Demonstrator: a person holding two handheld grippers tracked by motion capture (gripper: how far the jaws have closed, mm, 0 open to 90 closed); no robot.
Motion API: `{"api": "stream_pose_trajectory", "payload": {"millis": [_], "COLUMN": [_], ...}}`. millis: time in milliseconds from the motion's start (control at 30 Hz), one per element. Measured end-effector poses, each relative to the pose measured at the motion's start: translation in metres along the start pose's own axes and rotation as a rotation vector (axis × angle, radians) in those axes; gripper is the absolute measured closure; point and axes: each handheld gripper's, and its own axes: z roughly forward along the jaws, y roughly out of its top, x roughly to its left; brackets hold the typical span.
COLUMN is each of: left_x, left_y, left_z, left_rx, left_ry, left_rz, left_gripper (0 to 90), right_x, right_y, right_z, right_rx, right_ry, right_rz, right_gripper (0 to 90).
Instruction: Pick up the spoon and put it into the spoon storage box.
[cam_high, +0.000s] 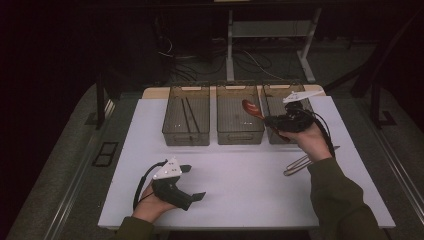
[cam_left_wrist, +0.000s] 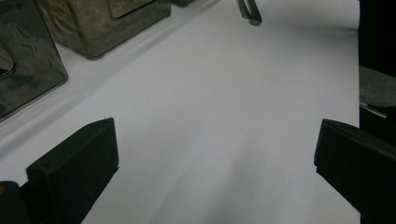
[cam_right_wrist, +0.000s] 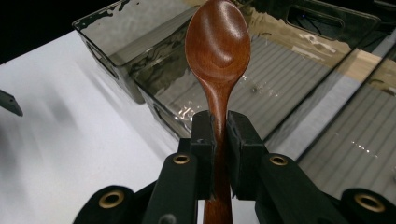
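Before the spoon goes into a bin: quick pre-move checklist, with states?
1. Grip: right gripper shut on the wooden spoon handle, jaws on both sides: ok.
2. Spoon position: bowl over the middle bin, above its rim: ok.
3. Middle bin contents: floor looks bare in the right gripper view: ok.
4. Left gripper open, low near the table's front, apart from the bins: ok.
5. Metal tongs lie under the right forearm; snag risk on withdrawal: cannot tell.
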Motion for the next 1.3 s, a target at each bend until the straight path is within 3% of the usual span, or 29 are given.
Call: {"api": "stream_pose_trajectory", "payload": {"millis": [333, 667, 1000, 1167, 1200, 1300], "left_x": [0.0, 0.0, 0.0, 0.0, 0.0, 0.0], "left_y": [0.0, 0.001, 0.001, 0.001, 0.001, 0.001], "left_z": [-0.001, -0.002, -0.002, -0.002, -0.002, -0.003], "left_rx": [0.004, -0.004, -0.014, -0.015, -0.015, -0.014], "left_ry": [-0.004, -0.006, -0.014, -0.014, -0.014, -0.014], "left_rz": [0.005, 0.011, 0.002, 0.007, 0.007, 0.008], "left_gripper": [0.0, 0.0, 0.0, 0.0, 0.0, 0.0], "right_x": [-0.001, -0.006, -0.015, -0.015, -0.015, -0.015], "right_y": [0.023, 0.045, 0.043, 0.037, 0.036, 0.035], "right_z": [0.026, 0.066, 0.105, 0.118, 0.119, 0.119], "right_rx": [0.05, 0.095, 0.147, 0.195, 0.201, 0.189], "right_ry": [-0.011, -0.043, -0.06, -0.075, -0.088, -0.069], "right_rz": [-0.01, -0.015, 0.031, 0.017, 0.015, 0.044], "right_gripper": [81.8, 81.8, 81.7, 80.6, 79.1, 66.9]}}
